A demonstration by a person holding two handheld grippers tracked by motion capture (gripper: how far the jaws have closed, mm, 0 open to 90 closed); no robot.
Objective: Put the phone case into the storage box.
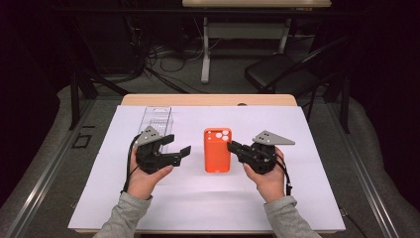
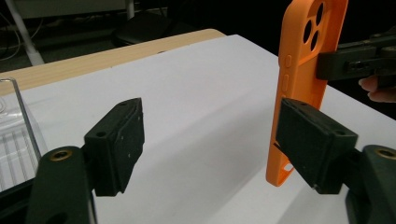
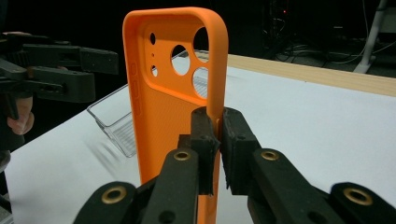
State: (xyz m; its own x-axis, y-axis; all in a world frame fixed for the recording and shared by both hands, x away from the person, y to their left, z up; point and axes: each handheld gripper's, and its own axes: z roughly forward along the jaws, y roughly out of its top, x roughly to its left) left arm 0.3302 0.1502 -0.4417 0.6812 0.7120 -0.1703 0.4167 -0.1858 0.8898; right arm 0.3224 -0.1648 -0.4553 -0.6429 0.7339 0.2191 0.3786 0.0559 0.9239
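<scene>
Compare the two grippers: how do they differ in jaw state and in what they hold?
The right gripper has its jaws shut on the edge of the orange phone case; the left gripper stands open, holding nothing. The right touches the case; the left sits beside it. Both have black jaws and are hand-held.

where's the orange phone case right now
In the high view the case sits mid-table on the white sheet, its right edge pinched by the right claw, with the open left claw to its left.
</scene>
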